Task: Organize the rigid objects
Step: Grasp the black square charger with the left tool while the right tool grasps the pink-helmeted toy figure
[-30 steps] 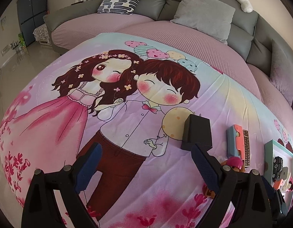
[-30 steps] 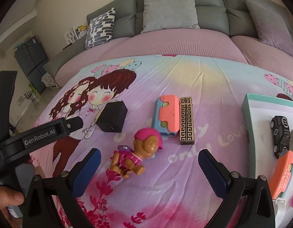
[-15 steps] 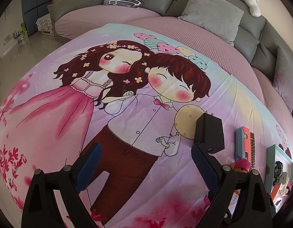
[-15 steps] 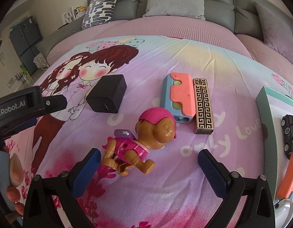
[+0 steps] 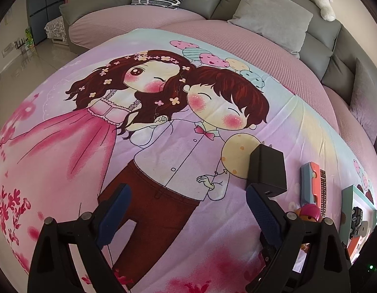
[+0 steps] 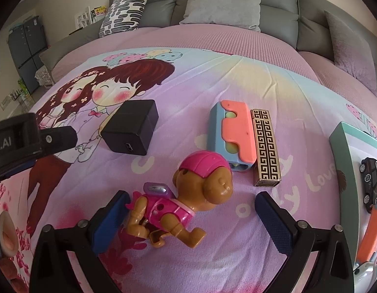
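A pink-and-brown toy puppy (image 6: pixel 178 202) lies on its side on the cartoon bedspread, between the wide-apart fingers of my right gripper (image 6: pixel 190 217); the left pad is right at its tail end, the right pad apart from it. A black cube charger (image 6: pixel 131 127) sits left of it, and a blue-and-coral toy block (image 6: pixel 231 134) with a gold patterned box (image 6: pixel 265 146) lie beyond. My left gripper (image 5: pixel 186 210) stands open over bare bedspread, the black charger (image 5: pixel 266 171) just past its right fingertip. The puppy's pink cap (image 5: pixel 309 212) peeks behind that finger.
A teal-rimmed box (image 6: pixel 342 156) at the right holds a black toy car (image 6: pixel 371 183) and an orange toy. Grey sofa cushions (image 6: pixel 222 2) and a patterned pillow (image 6: pixel 124 9) line the back. A person's hand (image 6: pixel 6 236) shows at lower left.
My right gripper has come down and forward, so the toy puppy now lies between its fingers. The left view has shifted only slightly, with the charger nearer its right finger.
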`<state>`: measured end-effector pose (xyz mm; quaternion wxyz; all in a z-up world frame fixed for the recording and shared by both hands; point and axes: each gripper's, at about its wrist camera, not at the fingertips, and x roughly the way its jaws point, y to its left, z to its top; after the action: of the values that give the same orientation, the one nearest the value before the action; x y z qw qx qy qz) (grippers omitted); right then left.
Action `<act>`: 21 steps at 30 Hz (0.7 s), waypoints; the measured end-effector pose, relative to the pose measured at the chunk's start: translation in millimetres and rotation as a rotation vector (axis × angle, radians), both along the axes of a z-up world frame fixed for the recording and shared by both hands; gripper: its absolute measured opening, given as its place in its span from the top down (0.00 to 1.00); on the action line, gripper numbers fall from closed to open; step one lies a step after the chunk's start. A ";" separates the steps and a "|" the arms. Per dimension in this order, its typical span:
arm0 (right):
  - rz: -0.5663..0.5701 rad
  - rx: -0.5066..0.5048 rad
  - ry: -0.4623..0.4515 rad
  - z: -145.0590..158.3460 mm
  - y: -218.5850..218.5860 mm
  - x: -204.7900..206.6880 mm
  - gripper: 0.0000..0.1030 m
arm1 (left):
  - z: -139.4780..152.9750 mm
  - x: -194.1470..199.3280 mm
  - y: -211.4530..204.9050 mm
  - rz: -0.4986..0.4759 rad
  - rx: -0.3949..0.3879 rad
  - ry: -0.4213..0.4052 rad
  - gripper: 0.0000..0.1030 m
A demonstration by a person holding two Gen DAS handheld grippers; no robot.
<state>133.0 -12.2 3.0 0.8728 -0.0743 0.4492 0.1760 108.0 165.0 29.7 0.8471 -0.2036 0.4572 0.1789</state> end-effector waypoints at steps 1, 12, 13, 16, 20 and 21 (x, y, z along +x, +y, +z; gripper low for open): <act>0.001 -0.002 -0.001 0.1 0.4 -0.2 0.00 | 0.0 0.4 -0.3 0.000 -0.003 -0.001 0.08; -0.059 -0.012 0.004 4.4 -19.8 5.9 0.06 | 4.9 12.6 -12.7 -0.044 -0.072 -0.057 0.08; -0.071 -0.008 0.007 4.6 -23.9 7.6 0.06 | 5.4 15.0 -15.3 -0.053 -0.083 -0.066 0.08; -0.101 -0.003 0.009 5.3 -34.6 11.1 0.12 | 5.2 22.8 -24.6 -0.087 -0.103 -0.086 0.08; -0.117 0.000 0.010 6.4 -42.3 14.2 0.15 | 1.7 34.3 -37.0 -0.123 -0.091 -0.073 0.08; -0.118 0.000 0.012 6.4 -43.3 14.7 0.17 | 0.6 37.0 -39.2 -0.128 -0.089 -0.066 0.08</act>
<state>147.7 -55.5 9.4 0.8790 -0.0465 0.4578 0.1246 144.9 125.8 30.2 0.8614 -0.2171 0.4487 0.0973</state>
